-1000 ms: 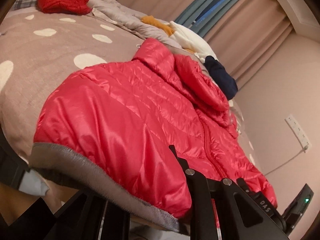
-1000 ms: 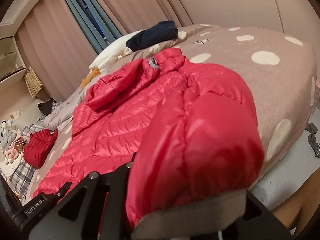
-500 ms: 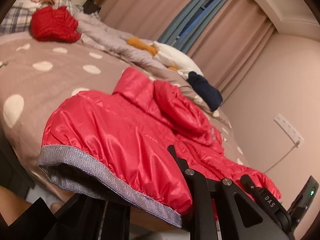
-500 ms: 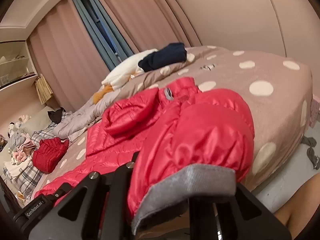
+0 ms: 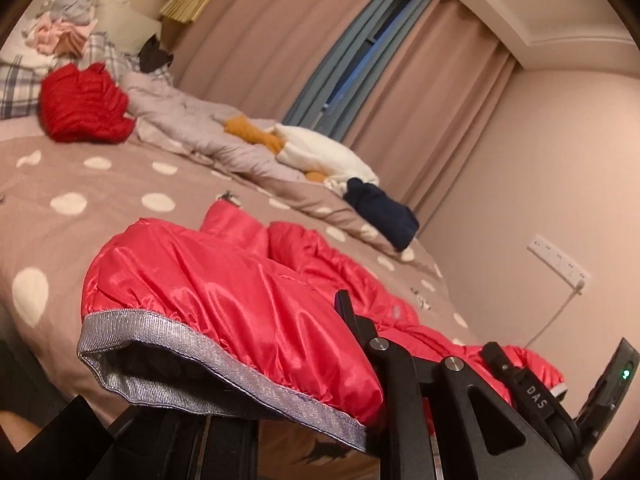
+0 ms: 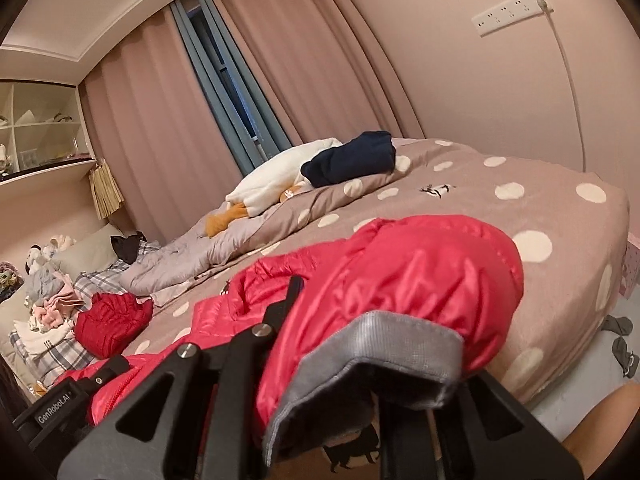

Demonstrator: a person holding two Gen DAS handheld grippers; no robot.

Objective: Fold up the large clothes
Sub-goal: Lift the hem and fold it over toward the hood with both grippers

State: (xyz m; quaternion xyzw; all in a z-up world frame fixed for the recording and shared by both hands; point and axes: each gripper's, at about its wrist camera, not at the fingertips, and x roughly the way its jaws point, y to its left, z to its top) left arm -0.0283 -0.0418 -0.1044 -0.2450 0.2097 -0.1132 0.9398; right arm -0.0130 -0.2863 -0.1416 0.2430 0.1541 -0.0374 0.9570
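Observation:
A shiny red puffer jacket (image 5: 240, 292) with a grey hem band (image 5: 208, 376) lies on a taupe polka-dot bedspread (image 5: 80, 184). My left gripper (image 5: 288, 412) is shut on the jacket's grey hem at one bottom corner and holds it raised off the bed. My right gripper (image 6: 360, 404) is shut on the grey hem (image 6: 372, 348) at the other corner of the jacket (image 6: 400, 272), also raised. The fingertips are hidden under the fabric. The collar end still rests on the bed.
A folded red garment (image 5: 80, 108) lies at the far left of the bed, with a grey quilt (image 5: 188, 128), white and orange clothes (image 5: 320, 152) and a navy garment (image 5: 380, 212) along the curtain side. A wall with a power strip (image 5: 556, 260) is on the right.
Both grippers have lifted the jacket's hem higher and tilted up, so the jacket bunches toward the collar and more of the room shows.

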